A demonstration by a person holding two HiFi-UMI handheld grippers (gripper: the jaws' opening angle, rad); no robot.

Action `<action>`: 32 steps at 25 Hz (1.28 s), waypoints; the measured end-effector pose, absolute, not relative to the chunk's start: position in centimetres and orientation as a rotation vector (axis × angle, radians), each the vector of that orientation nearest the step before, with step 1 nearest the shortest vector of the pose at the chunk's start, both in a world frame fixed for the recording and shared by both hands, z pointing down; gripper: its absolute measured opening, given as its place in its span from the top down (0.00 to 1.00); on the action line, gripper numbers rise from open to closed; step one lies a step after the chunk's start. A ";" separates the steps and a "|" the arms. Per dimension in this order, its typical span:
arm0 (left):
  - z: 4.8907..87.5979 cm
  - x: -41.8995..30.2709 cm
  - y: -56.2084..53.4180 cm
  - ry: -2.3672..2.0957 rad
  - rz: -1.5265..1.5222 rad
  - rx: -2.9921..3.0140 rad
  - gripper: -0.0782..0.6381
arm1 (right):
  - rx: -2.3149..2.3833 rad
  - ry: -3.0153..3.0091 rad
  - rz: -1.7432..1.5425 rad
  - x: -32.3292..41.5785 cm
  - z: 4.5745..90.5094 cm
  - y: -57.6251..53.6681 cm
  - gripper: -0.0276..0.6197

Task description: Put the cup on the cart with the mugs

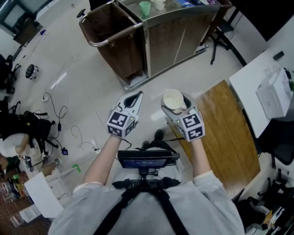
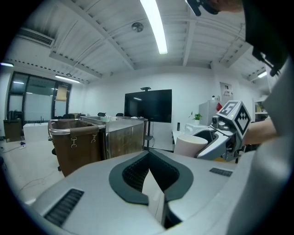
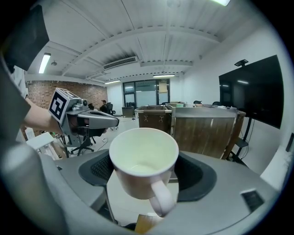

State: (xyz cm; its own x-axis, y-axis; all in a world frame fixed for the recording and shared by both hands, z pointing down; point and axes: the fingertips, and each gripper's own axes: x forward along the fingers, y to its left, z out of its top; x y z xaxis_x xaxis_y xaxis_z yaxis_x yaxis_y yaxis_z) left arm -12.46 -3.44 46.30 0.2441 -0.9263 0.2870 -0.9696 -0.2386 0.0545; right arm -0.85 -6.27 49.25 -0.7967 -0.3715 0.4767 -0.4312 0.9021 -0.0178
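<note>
Cart (image 1: pixel 179 36) stands at the upper middle of the head view, with a steel top and a brown bag (image 1: pixel 112 39) hung on its left end, well apart from both tongs. At the frame's centre the right gripper (image 1: pixel 176 103) is clamped across the body of the cup (image 1: pixel 174 100). Just left of it, the left gripper (image 1: pixel 133 98) has its jaws together on nothing.

Doing this step well, I judge, means keeping the cup level, coming in above the top's rim, and lowering it onto a bare patch beside the mugs rather than against them. The jaws should part only once the base rests.

Only the head view shows the top of the cart, with a green mug (image 1: pixel 144 8) and a white mug (image 1: pixel 159 4) at the frame's upper edge. Only the right gripper view shows the cup's empty inside and its handle (image 3: pixel 161 202), at lower centre, pointing back toward the camera.
</note>
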 end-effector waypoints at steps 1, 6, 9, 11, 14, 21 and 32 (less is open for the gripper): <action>46.1 -12.7 -4.2 -1.795 0.288 2.291 0.88 | 0.576 -2.598 0.175 -1.1 49.2 -7.1 0.31; 45.0 -14.1 -7.4 -1.843 0.288 2.277 0.88 | 0.522 -2.620 0.185 -2.4 48.8 -9.9 0.31; 44.3 -14.4 -9.1 -1.852 0.282 2.282 0.88 | 0.520 -2.633 0.151 -3.0 48.2 -11.8 0.31; 44.1 -14.6 -10.0 -1.845 0.289 2.287 0.88 | 0.518 -2.634 0.156 -3.5 48.0 -12.8 0.31; 43.8 -15.1 -11.4 -1.824 0.289 2.304 0.88 | 0.518 -2.635 0.162 -4.3 47.4 -14.2 0.31; 42.8 -17.5 -16.1 -1.732 0.280 2.398 0.88 | 0.577 -2.635 0.161 -7.8 46.5 -18.1 0.31; 41.0 -25.3 -24.1 -1.620 0.232 2.480 0.88 | 0.639 -2.613 0.191 -16.9 44.7 -25.0 0.31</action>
